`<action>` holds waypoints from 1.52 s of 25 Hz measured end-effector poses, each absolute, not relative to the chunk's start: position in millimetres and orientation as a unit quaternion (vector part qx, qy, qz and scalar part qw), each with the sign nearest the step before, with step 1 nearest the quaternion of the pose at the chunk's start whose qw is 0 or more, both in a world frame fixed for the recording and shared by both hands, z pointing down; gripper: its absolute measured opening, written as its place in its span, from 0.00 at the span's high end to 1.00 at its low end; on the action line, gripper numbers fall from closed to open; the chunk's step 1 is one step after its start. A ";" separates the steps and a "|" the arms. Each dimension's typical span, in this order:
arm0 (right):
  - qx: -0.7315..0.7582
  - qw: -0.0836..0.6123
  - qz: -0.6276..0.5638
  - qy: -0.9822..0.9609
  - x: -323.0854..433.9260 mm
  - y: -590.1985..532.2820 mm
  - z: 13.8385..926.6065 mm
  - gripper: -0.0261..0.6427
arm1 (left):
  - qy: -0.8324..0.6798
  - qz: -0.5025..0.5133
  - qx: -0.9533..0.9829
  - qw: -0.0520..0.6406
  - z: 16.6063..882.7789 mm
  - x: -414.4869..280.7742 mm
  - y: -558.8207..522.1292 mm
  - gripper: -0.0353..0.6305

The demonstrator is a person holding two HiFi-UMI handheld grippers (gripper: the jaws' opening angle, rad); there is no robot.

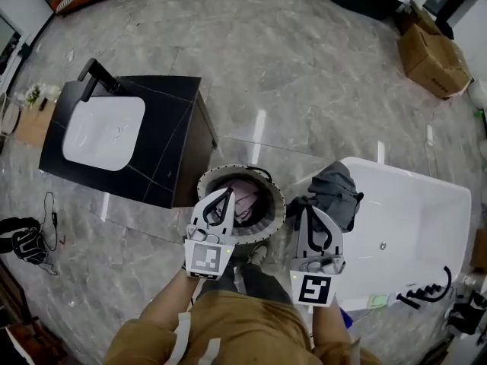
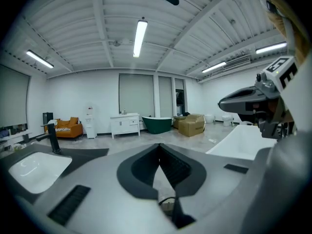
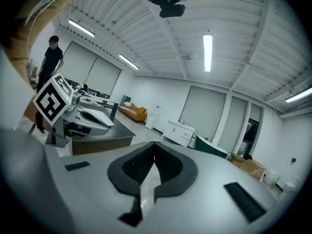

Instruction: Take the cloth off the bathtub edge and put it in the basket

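A dark grey cloth (image 1: 336, 192) lies bunched over the near left rim of the white bathtub (image 1: 426, 211). The round basket (image 1: 221, 175) stands on the floor between the tub and a black vanity, with a pinkish cloth (image 1: 247, 201) inside it. My left gripper (image 1: 227, 195) is held over the basket's near side, jaws shut and empty; in the left gripper view its pads (image 2: 168, 165) meet at the tip. My right gripper (image 1: 310, 210) hovers just in front of the grey cloth, also shut with nothing held; its pads (image 3: 141, 162) touch at the tip.
A black vanity (image 1: 175, 128) with a white sink (image 1: 104, 133) stands left of the basket. The tub's black faucet (image 1: 426, 290) is at the lower right. Cardboard boxes (image 1: 434, 58) sit far right. Headphones (image 1: 24, 242) lie on the floor at left. A person (image 3: 50, 58) stands far off.
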State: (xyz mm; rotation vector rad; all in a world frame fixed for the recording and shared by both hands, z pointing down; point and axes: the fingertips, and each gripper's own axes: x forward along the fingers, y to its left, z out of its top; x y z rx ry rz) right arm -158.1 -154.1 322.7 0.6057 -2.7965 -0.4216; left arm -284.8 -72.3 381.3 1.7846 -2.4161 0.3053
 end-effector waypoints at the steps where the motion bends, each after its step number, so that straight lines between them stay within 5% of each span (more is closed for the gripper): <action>1: 0.207 0.125 -0.150 -0.959 -156.6 -154.2 315.4 0.95 | -0.799 0.099 0.591 0.056 369.6 -284.0 -71.1 0.94; 9: 0.197 0.132 -0.193 -0.952 -145.6 -156.9 272.5 0.95 | -0.808 0.081 0.584 -0.007 280.2 -276.6 -56.5 0.94; 20: 0.180 0.033 -0.198 -0.963 -148.3 -148.4 187.3 0.95 | -0.821 0.053 0.565 -0.052 186.2 -261.2 -10.2 0.94; 38: 0.158 -0.012 -0.181 -0.971 -155.3 -113.5 133.7 0.95 | -0.841 0.039 0.535 -0.070 164.4 -275.0 28.2 0.94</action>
